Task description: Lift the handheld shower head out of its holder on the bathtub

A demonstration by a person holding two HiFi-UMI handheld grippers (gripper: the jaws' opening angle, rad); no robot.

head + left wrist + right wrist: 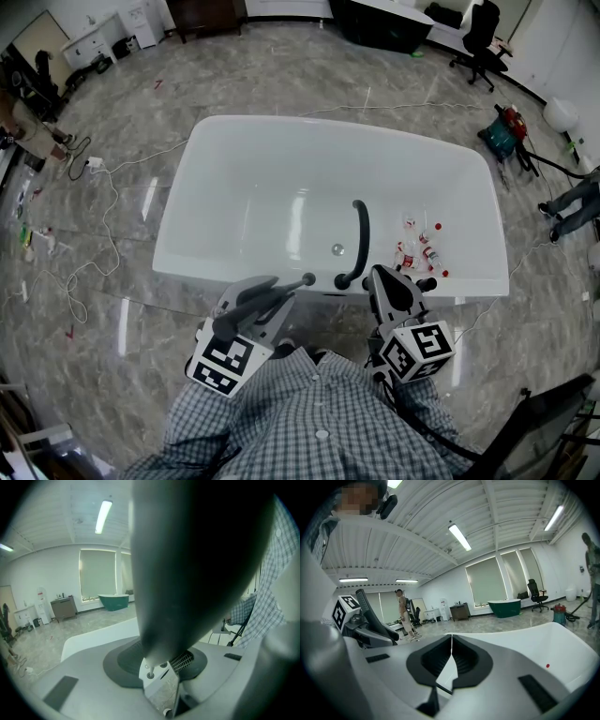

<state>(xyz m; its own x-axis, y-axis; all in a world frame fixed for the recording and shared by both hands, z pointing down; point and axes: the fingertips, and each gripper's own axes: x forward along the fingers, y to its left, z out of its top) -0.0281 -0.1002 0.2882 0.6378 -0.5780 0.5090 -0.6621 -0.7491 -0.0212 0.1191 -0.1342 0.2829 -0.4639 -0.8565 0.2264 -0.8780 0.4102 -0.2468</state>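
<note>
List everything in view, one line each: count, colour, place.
bathtub: one, white, middle of the floor.
shower head: one, black, inside the bathtub against its near wall.
drain: one, silvery, bathtub bottom, left of the shower head.
small items: several, red and white, in the bathtub's right end.
second bathtub: one, dark green, by the far windows.
office chair: one, black, far right.
people: two, one at each side edge of the floor.
shirt: one, checked, the person's own.
left gripper: one, grey, left of the shower head; a dark blur covers where its jaws meet.
right gripper: one, grey, right of the shower head, jaws together, empty.
</note>
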